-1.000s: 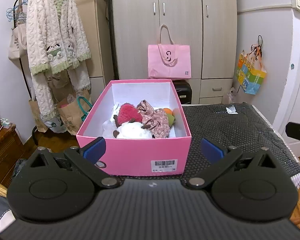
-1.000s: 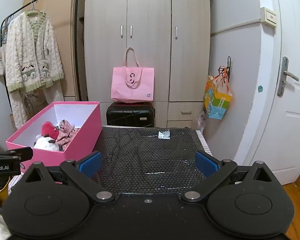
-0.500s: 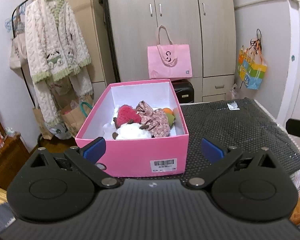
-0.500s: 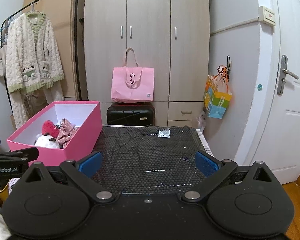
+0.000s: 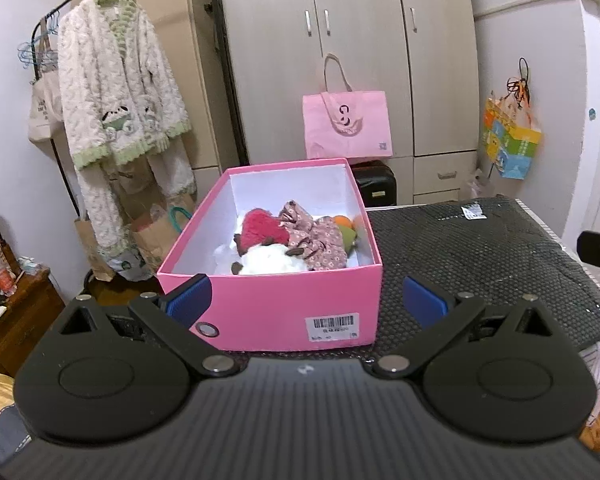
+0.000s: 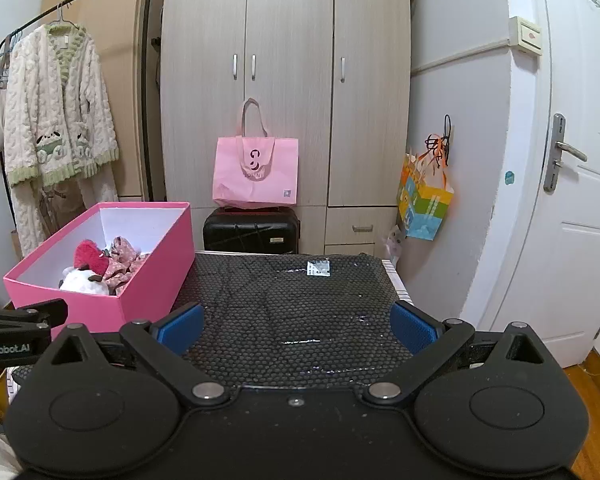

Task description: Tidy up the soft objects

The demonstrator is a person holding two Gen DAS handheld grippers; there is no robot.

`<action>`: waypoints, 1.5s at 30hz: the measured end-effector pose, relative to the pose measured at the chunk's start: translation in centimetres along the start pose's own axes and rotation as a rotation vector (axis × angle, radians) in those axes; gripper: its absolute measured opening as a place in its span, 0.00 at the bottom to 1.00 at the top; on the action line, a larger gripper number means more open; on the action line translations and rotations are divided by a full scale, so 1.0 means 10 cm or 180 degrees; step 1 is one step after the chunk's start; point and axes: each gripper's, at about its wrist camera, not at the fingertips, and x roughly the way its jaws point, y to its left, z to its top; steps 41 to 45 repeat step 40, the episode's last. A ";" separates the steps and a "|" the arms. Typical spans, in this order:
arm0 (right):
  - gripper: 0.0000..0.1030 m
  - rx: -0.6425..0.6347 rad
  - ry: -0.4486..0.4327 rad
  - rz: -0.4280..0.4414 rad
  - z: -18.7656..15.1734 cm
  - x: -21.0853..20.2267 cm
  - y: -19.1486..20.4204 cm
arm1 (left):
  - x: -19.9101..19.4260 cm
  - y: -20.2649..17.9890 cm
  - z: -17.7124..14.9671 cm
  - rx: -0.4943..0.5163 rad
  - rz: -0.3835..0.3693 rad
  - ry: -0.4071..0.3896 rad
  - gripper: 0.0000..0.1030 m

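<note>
Soft objects sit piled in the pink box (image 5: pixel 268 312), which stands on the black mesh-covered table (image 5: pixel 480 248) straight ahead of the left gripper (image 5: pixel 306 300). That gripper's blue-padded fingers (image 5: pixel 188 300) are spread wide and grasp nothing; the box's near wall, with its barcode sticker (image 5: pixel 333 326), fills most of the gap between them, and the left fingertip overlaps the box's near left corner in the view, though whether it touches cannot be told. Beyond the fingers, inside the box, a white plush (image 5: pixel 272 260) lies nearest, a red fuzzy plush (image 5: pixel 262 228) just behind it, a floral fabric piece (image 5: pixel 316 236) to their right, and a green and orange soft item (image 5: pixel 348 232) against the right wall. The right gripper (image 6: pixel 296 328) is likewise released, its fingers (image 6: pixel 414 326) parted wide over bare mesh with nothing between them. From its view the pink box is ahead and to the left of the left fingertip, at the table's left edge, and the white and red plushes show over its rim. A small white label (image 6: pixel 318 269) lies on the mesh well ahead of the right gripper's fingers. Past the table's far edge stand a black suitcase (image 6: pixel 252 230), a pink tote bag (image 6: pixel 256 172) on top of it, and a wooden wardrobe (image 6: pixel 288 80). A fleecy robe (image 5: pixel 116 104) hangs far to the left.
</note>
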 end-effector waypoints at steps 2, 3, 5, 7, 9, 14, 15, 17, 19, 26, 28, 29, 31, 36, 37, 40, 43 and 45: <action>0.98 0.0012 -0.0017 -0.0009 -0.01 0.01 0.00 | -0.01 -0.01 -0.01 0.0024 -0.0001 -0.0031 1.00; 0.98 0.0010 -0.0032 -0.0017 -0.02 0.01 0.01 | -0.02 -0.01 -0.01 0.0027 0.0002 -0.0050 1.00; 0.98 -0.0034 -0.0052 -0.0045 -0.03 0.02 0.03 | -0.04 -0.02 -0.01 0.0024 0.0009 -0.0079 1.00; 0.98 -0.0070 -0.0071 -0.0096 -0.05 0.01 0.05 | -0.05 -0.01 0.00 0.0020 0.0006 -0.0094 1.00; 0.98 -0.0091 -0.0084 -0.0134 -0.05 0.01 0.06 | -0.05 -0.01 0.00 0.0028 0.0005 -0.0105 1.00; 0.98 -0.0049 -0.0074 -0.0144 -0.06 0.02 0.03 | -0.05 0.00 -0.02 0.0035 0.0026 -0.0101 1.00; 0.98 -0.0039 -0.0075 -0.0152 -0.06 0.02 0.03 | -0.05 0.01 -0.01 0.0044 0.0035 -0.0093 1.00; 0.99 -0.0009 -0.0078 -0.0169 -0.06 0.02 0.02 | -0.04 0.03 0.00 0.0061 0.0061 -0.0087 1.00; 0.99 0.0000 -0.0083 -0.0173 -0.05 0.03 0.02 | -0.03 0.05 0.00 0.0068 0.0116 -0.0096 1.00; 0.99 -0.0018 -0.0104 -0.0210 -0.05 0.02 0.04 | -0.04 0.12 -0.01 0.0042 0.0169 -0.0179 1.00; 0.99 -0.0023 -0.0102 -0.0217 -0.05 0.01 0.04 | -0.05 0.14 -0.02 0.0019 0.0111 -0.0223 1.00; 0.99 -0.0028 -0.0105 -0.0218 -0.05 0.00 0.04 | -0.06 0.15 -0.03 0.0007 0.0082 -0.0239 1.00; 0.99 -0.0034 -0.0113 -0.0216 -0.05 0.00 0.04 | -0.07 0.17 -0.03 -0.0004 0.0068 -0.0259 1.00; 0.99 -0.0035 -0.0107 -0.0219 -0.05 0.00 0.03 | -0.09 0.17 -0.05 -0.0006 0.0130 -0.0338 1.00; 0.99 -0.0033 -0.0105 -0.0221 -0.05 0.00 0.03 | -0.10 0.17 -0.05 -0.0014 0.0131 -0.0342 1.00; 0.99 0.0007 -0.0121 -0.0219 -0.03 -0.01 0.02 | -0.09 0.19 -0.04 -0.0071 0.0107 -0.0324 1.00; 0.99 0.0007 -0.0121 -0.0219 -0.03 -0.01 0.02 | -0.09 0.19 -0.04 -0.0071 0.0107 -0.0324 1.00; 0.99 0.0007 -0.0121 -0.0219 -0.03 -0.01 0.02 | -0.09 0.19 -0.04 -0.0071 0.0107 -0.0324 1.00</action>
